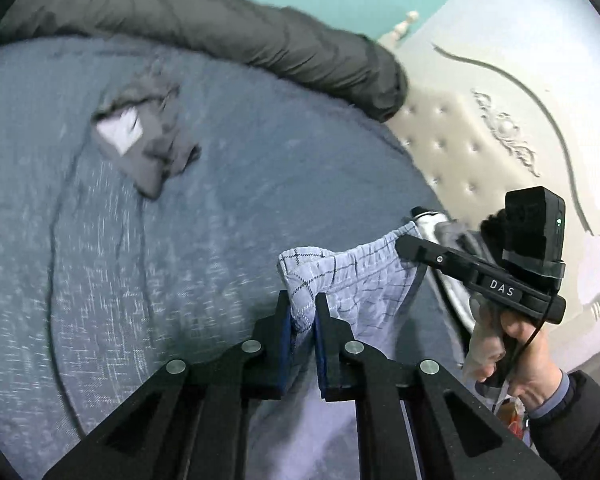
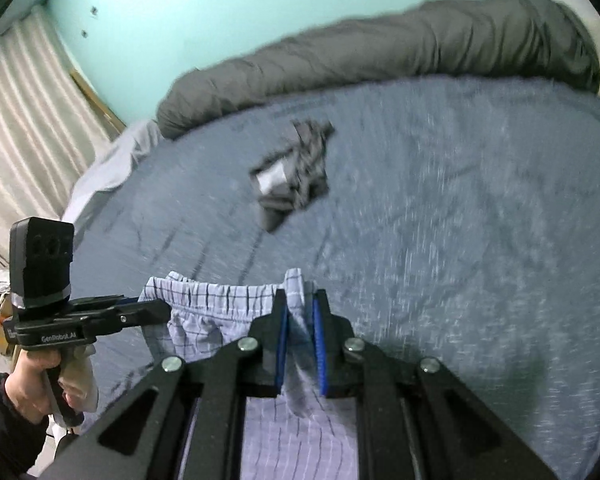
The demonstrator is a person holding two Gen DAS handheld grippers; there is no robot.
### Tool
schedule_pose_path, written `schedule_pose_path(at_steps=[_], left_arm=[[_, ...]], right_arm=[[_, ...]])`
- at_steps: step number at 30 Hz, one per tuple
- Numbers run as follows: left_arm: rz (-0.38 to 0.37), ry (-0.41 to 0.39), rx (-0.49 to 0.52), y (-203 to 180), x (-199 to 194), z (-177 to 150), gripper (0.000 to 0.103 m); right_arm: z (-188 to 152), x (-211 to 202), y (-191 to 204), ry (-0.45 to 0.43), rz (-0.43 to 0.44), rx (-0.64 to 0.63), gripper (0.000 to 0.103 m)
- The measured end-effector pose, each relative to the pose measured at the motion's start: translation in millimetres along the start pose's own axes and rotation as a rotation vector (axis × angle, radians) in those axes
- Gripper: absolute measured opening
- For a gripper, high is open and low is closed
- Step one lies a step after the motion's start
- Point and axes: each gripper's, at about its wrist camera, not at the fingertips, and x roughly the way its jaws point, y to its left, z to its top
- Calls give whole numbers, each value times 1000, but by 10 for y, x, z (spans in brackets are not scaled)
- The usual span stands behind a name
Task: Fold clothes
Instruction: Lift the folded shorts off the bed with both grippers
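Pale blue checked shorts (image 1: 364, 284) hang by their waistband above the blue bed. My left gripper (image 1: 302, 308) is shut on one end of the waistband, cloth bunched between its blue pads. My right gripper (image 2: 300, 308) is shut on the other end of the checked shorts (image 2: 212, 304), whose fabric hangs down below it. Each wrist view shows the other gripper: the right gripper (image 1: 404, 246) held by a hand at the right, the left gripper (image 2: 164, 310) held by a hand at the left. A crumpled grey garment (image 1: 148, 144) (image 2: 292, 176) lies farther out on the bed.
The blue bedspread (image 1: 260, 160) (image 2: 460, 220) covers the bed. A rolled dark grey duvet (image 1: 220, 28) (image 2: 380, 48) lies along its far side. A cream tufted headboard (image 1: 480, 128) stands at the right, and a beige curtain (image 2: 24, 112) hangs at the left.
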Motion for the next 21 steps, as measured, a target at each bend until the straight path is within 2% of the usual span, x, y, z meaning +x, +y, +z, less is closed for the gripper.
schedule_pose_path(at_steps=[10,21], left_arm=[[9,-107,140,-941,-834,246,10],[14,-155,239,-1680,-1308,288,10]], right_arm=[[258,-1008,446,-165,12,-55,11],[342,-1828,733,-251,-22,-97,11]])
